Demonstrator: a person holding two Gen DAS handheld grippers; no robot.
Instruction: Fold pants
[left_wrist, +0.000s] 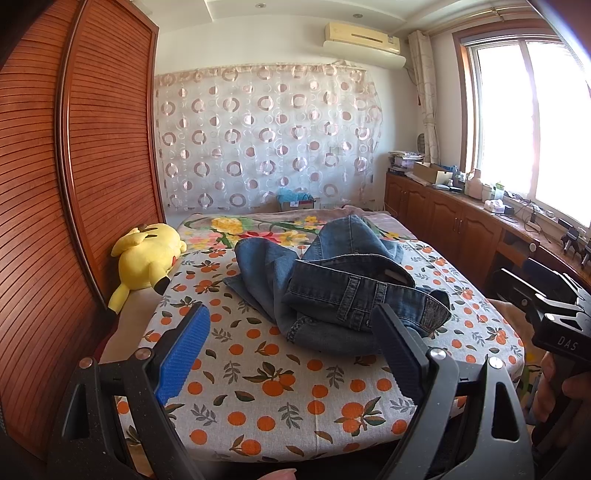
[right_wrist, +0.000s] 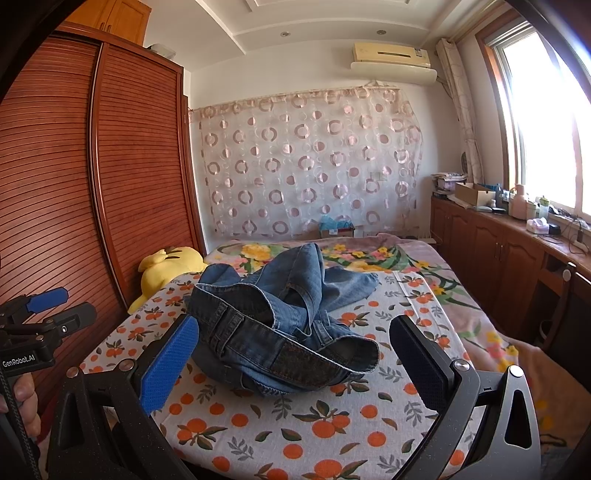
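A crumpled pair of blue jeans (left_wrist: 332, 280) lies in a heap on the bed's orange-print sheet (left_wrist: 258, 387), waistband toward me. It also shows in the right wrist view (right_wrist: 273, 325). My left gripper (left_wrist: 291, 317) is open and empty, held above the sheet just short of the jeans, its right finger in front of the waistband. My right gripper (right_wrist: 295, 328) is open and empty, its fingers either side of the waistband end of the heap, apart from it. The right gripper's body shows at the right edge of the left wrist view (left_wrist: 554, 317).
A yellow plush toy (left_wrist: 147, 258) lies at the bed's left edge beside a wooden slatted wardrobe (left_wrist: 74, 184). Wooden cabinets (left_wrist: 461, 221) with clutter run along the right under the window. A patterned curtain (left_wrist: 266, 136) hangs behind the bed.
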